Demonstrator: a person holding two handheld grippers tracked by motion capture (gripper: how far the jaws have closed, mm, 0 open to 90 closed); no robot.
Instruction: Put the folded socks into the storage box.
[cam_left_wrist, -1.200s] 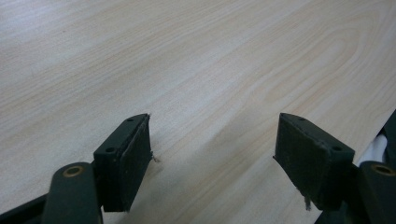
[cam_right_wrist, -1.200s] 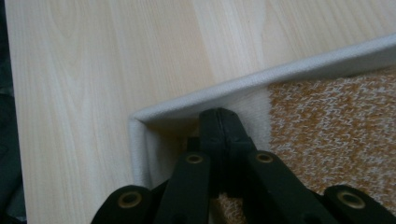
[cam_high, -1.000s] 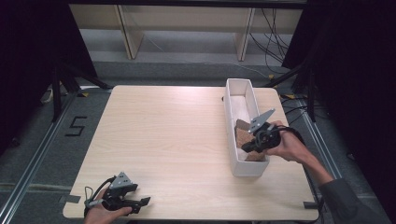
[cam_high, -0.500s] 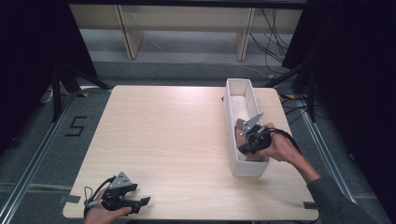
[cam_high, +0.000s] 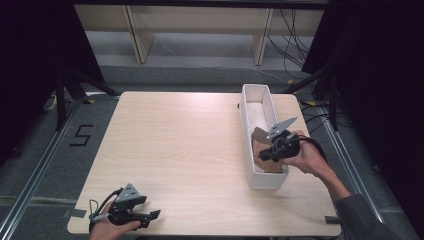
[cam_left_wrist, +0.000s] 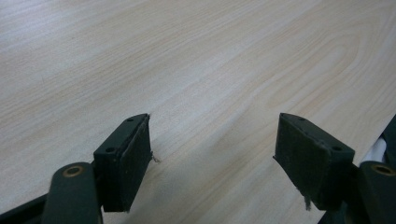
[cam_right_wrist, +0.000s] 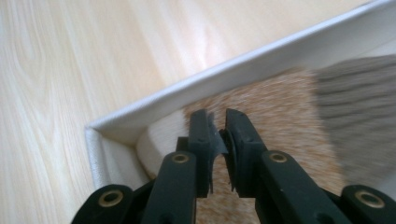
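Pale wooden table (cam_high: 190, 150) underneath everything, bare across the whole stretch between the two grippers. Well apart from the left gripper, directly under the right one: a long white bin (cam_high: 246, 142), standing lengthwise near the table's right edge.

Inside the bin, just below and ahead of the right gripper's jaws: a brown, rough-textured cloth piece (cam_right_wrist: 275, 107), lying flat against the near end. Beside it, further along the bin: a grey ribbed piece (cam_right_wrist: 359, 107), partly overlapping or butted against the brown one; hard to tell which.

Right gripper (cam_right_wrist: 217, 126) dipped into the bin's near end, held from the right by a hand (cam_high: 305, 157). Jaws parted only by a narrow slit, having just been opening. Nothing pinched between them as far as can be seen, only the frayed pad edges in the gap; brown piece just beneath the tips.

Left gripper (cam_high: 150, 216) parked at the table's near left corner, jaws spread wide, nothing between them but bare wood (cam_left_wrist: 215, 154).

Judged from this: brown piece delivered into the bin and just let go. Left to do: lifting the right gripper clear of the bin wall.
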